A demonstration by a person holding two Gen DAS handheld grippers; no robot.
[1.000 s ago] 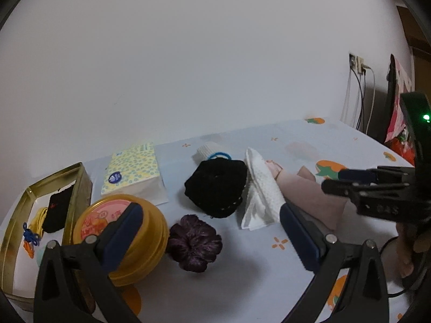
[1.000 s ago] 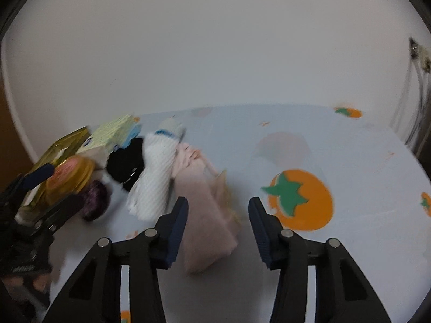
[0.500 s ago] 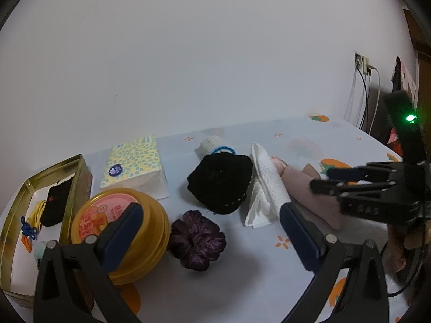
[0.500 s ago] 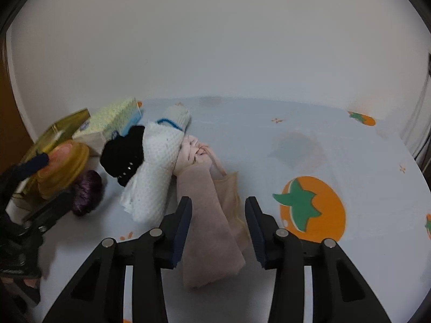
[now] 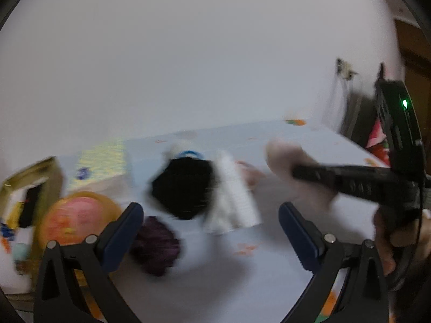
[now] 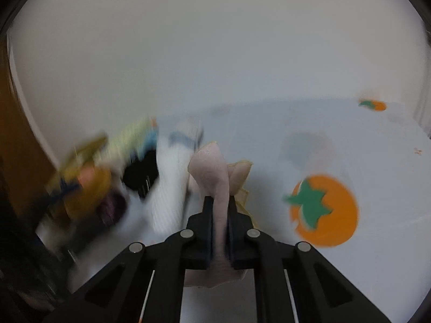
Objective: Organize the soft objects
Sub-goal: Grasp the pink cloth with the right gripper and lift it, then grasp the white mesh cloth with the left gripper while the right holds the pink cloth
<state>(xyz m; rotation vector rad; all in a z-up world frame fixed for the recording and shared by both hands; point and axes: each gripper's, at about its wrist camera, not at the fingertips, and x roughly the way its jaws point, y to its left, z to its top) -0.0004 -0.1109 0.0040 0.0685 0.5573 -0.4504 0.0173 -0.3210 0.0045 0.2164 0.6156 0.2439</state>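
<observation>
Between the right gripper's [image 6: 220, 210] pinching fingers hangs the soft pale-pink folded cloth [image 6: 212, 167], likely for sorting, while the left gripper [image 5: 210, 231] waits spread.

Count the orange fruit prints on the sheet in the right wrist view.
2: a large print right of the gripper, a small print near the far right edge. Others may be hidden.

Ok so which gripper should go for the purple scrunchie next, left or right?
Left, probably. The left gripper is open and empty, with the purple scrunchie just ahead by its left finger. The right gripper is shut on the pink cloth, so it's busy.
</observation>
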